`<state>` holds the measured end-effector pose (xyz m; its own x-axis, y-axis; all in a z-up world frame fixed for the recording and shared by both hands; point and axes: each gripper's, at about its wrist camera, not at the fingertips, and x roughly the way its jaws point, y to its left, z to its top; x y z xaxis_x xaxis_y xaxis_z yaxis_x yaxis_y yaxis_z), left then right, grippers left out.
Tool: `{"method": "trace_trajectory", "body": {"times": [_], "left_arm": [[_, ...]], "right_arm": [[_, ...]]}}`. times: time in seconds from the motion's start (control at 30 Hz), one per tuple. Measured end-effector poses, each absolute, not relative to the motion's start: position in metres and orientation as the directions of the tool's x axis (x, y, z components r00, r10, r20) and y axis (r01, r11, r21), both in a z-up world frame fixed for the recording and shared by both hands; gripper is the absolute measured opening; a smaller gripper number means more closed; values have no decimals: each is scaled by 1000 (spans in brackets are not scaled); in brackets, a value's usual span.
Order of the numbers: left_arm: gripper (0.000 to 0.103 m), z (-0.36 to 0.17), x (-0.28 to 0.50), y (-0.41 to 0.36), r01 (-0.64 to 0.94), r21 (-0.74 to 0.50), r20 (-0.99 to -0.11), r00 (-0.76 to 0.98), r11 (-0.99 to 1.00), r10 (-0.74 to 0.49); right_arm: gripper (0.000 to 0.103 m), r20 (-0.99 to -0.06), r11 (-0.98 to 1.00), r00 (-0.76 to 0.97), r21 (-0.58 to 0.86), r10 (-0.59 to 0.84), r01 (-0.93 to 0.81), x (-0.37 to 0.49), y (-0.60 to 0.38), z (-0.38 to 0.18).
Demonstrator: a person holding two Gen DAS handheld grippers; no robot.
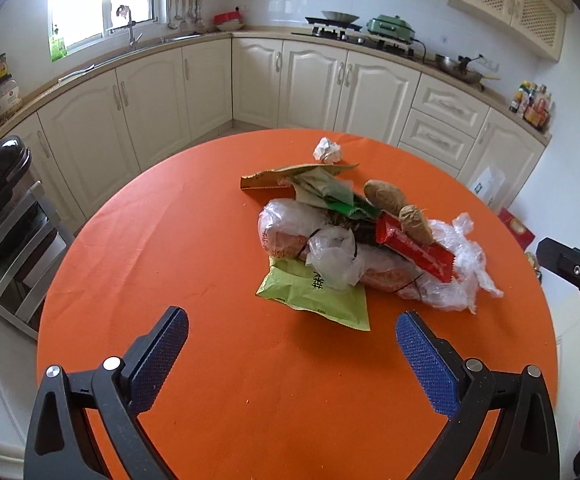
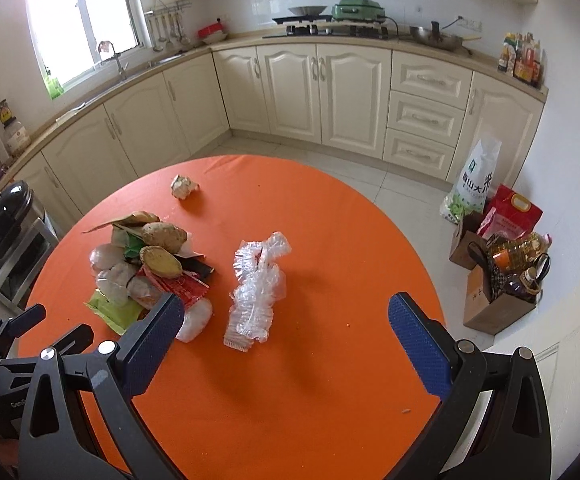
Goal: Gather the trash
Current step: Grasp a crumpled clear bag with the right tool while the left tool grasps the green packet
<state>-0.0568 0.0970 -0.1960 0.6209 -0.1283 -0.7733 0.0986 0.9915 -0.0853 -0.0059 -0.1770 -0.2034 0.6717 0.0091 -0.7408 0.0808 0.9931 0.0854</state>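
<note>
The trash pile lay heaped near the middle of the orange table, its long axis slanting from the far left to the near right. A clear crinkled plastic piece lay apart on its right, running lengthwise toward our right gripper; a crumpled paper ball sat beyond. Both our left gripper and the right hung wide, empty, short of the trash, with bare cloth all around.
</note>
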Motion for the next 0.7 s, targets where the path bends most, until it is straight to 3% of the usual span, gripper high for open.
{"method": "trace_trajectory", "body": {"times": [0.33,0.4,0.47,0.6,0.67,0.7], "left_arm": [[102,-222,52,95,94,-57,-816,569,994,-100],[97,-226,66,96,107,-82,-815,565,991,-128],[86,-228,73,95,124,-76,-803,580,989,-135],[54,-225,92,96,152,-92,-797,581,984,-164],[48,-226,97,101,154,-114,-796,577,982,-183],[41,-227,98,103,155,-133,-795,573,979,-199]], "right_arm": [[87,-810,997,585,68,26,48,54,-167,-256],[79,-822,997,568,62,25,45,61,-166,-264],[64,-839,997,543,58,25,44,67,-164,-273],[52,-833,1000,554,-5,-7,6,62,-157,-277],[26,-832,1000,555,-7,-3,-5,60,-155,-277],[25,-833,1000,553,-4,2,-10,58,-155,-276]]}}
